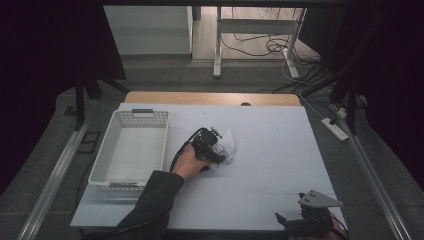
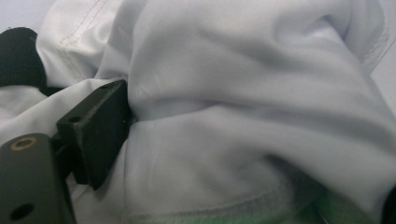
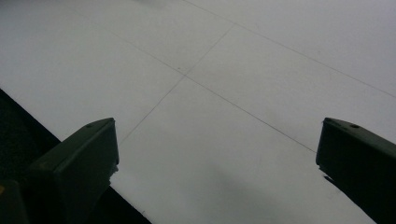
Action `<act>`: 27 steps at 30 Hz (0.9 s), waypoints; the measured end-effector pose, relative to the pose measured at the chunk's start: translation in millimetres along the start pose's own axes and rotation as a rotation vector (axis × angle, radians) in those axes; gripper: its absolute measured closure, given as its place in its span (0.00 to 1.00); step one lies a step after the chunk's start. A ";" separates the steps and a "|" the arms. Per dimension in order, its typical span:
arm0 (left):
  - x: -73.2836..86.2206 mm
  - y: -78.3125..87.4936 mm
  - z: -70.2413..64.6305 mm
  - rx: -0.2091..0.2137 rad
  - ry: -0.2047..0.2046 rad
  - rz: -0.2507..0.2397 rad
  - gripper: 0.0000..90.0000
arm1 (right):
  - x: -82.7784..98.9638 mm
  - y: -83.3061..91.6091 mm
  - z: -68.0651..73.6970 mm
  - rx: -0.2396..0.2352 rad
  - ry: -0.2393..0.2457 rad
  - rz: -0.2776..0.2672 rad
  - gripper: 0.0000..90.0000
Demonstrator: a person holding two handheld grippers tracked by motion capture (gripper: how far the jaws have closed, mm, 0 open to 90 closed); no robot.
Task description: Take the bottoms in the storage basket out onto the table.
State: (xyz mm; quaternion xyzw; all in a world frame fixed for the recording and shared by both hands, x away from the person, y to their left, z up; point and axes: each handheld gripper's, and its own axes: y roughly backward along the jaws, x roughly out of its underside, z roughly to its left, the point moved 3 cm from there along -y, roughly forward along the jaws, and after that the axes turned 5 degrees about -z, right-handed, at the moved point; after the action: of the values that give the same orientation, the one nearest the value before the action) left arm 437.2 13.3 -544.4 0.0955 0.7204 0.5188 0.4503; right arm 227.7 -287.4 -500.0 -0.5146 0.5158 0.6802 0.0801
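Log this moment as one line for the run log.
left gripper: at white cloth, cloth between jaws | right gripper: open, idle over table | basket: left of cloth

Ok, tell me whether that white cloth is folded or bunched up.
Bunched up: the white cloth sits in a crumpled heap on the table, deep creases throughout.

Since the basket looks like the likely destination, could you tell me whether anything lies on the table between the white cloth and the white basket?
Nothing visible does: the white cloth lies at the left gripper, and only bare table separates it from the white basket to its left.
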 end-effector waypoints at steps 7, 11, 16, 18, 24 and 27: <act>-0.3 -2.4 -2.8 0.008 -0.003 0.001 0.06 | 0.0 -0.1 0.1 -0.002 0.000 -0.001 0.00; -1.1 -2.8 -3.7 0.011 0.001 0.003 0.04 | 0.1 0.0 0.0 -0.002 0.000 -0.002 0.00; -2.4 -0.4 -2.9 0.030 0.019 -0.019 0.04 | 0.1 0.0 0.0 -0.003 0.000 -0.002 0.00; -3.2 0.2 -3.7 0.025 0.020 -0.026 0.04 | 0.1 0.0 0.1 -0.003 0.000 -0.002 0.00; -5.2 2.4 -6.8 0.021 0.006 -0.032 0.04 | 0.1 -0.1 0.3 -0.004 0.003 0.001 0.00; -6.2 4.6 -7.5 0.028 0.006 -0.043 0.03 | 0.1 -0.2 0.5 -0.005 0.005 0.002 0.00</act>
State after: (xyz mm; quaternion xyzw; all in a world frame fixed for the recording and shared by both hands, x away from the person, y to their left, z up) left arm 433.7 6.7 -536.8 0.0848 0.7308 0.4990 0.4580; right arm 227.5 -287.0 -500.3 -0.5159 0.5150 0.6803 0.0770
